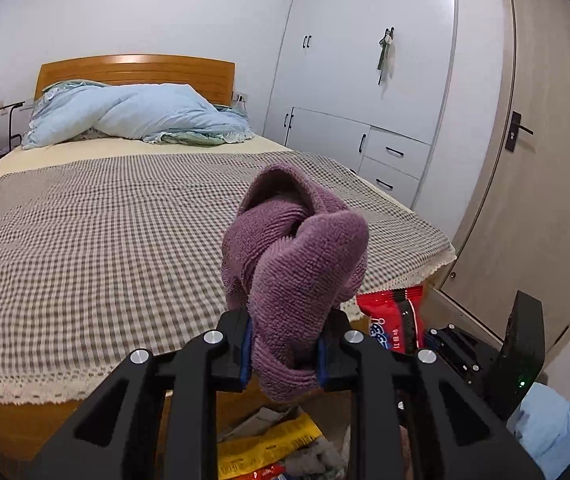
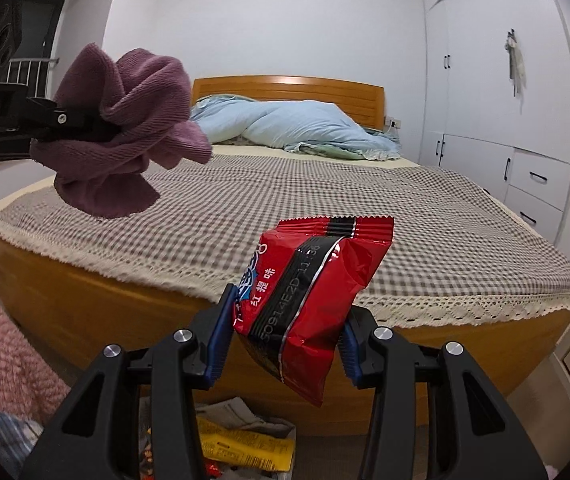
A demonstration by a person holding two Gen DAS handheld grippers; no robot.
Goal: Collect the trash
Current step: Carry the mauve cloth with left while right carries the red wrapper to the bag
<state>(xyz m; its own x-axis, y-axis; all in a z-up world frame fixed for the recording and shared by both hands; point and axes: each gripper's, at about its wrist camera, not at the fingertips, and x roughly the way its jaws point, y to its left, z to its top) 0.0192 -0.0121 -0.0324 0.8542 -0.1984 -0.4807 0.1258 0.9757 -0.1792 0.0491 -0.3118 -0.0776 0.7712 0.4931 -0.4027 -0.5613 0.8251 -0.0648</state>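
Red snack packet clamped in right tool, long axis tilted, crimped top toward 1 o'clock, above foot of bed. Left tool clamps bunched purple cloth, bulk upward toward 12 o'clock. Both tools level, aimed at headboard. Yellow wrappers below at 6 o'clock.

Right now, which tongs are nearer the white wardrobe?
Right. The right tongs, shut on the red snack packet, are on the wardrobe side of the bed's foot; the left tongs, shut on the purple cloth, sit farther from it.
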